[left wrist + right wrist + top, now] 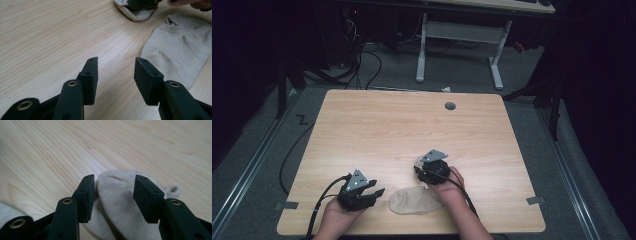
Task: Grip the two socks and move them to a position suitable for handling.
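Observation:
A beige ankle sock (414, 201) lies flat near the table's front edge between the two hands; in the left gripper view this sock (180, 45) is to the right of the jaws. My left gripper (374, 192) (116, 62) rests open over bare wood just left of it, with nothing between its jaws. A second beige sock (115, 192) (136, 12) lies bunched under my right gripper (424, 172) (113, 180). Its jaws stand wide apart with the sock's rounded end between them, and the pads do not squeeze it.
The wooden table (377, 125) stretches bare beyond the hands, with a grey cable grommet (450, 106) near the far edge. Tape marks (286, 205) (536, 200) sit at the front corners. A white desk frame (462, 35) and floor cables lie beyond.

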